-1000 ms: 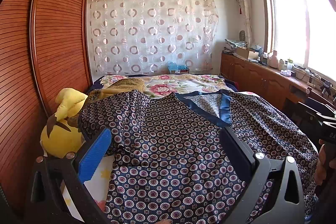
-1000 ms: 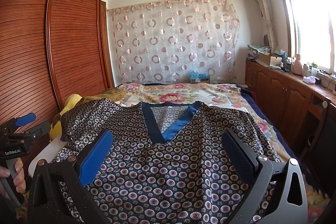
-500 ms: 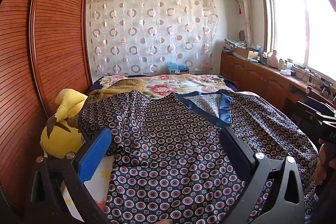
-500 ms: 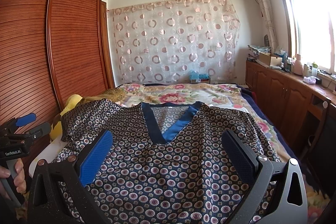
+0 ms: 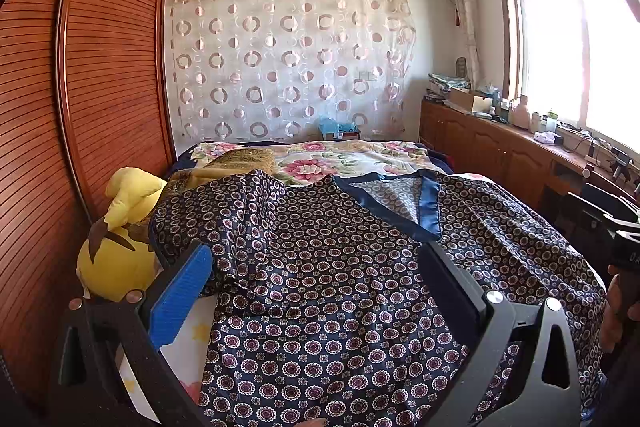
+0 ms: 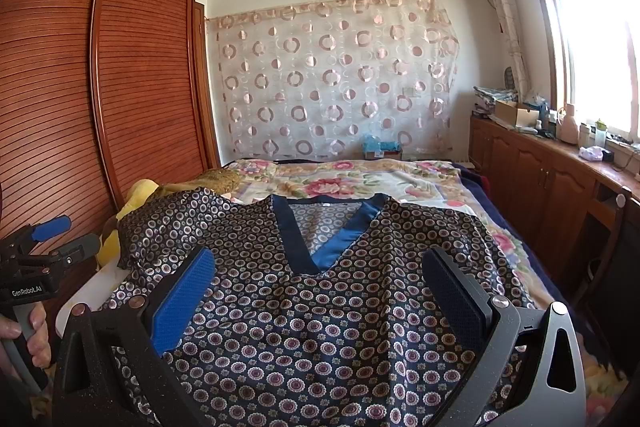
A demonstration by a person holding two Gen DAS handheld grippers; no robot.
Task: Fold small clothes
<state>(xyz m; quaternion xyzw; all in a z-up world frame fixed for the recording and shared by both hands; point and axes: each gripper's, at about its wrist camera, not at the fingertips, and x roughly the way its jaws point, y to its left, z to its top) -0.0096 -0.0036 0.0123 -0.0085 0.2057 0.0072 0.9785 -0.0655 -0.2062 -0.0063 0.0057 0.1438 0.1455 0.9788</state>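
Note:
A dark navy top (image 5: 340, 267) with a circle print and a blue V-neck band (image 6: 316, 247) lies spread flat on the bed, front up, collar toward the far end. Its left sleeve (image 5: 208, 219) drapes over the bed's left edge. My left gripper (image 5: 316, 283) is open and empty, hovering above the top's left half. My right gripper (image 6: 320, 291) is open and empty, hovering above the chest below the V-neck. The left gripper also shows at the left edge of the right wrist view (image 6: 44, 251).
A yellow plush toy (image 5: 120, 227) sits at the bed's left edge against the wooden wardrobe (image 5: 100, 67). A floral bedspread (image 6: 360, 183) covers the far half of the bed. A wooden cabinet (image 6: 540, 179) with clutter runs along the right wall under the window.

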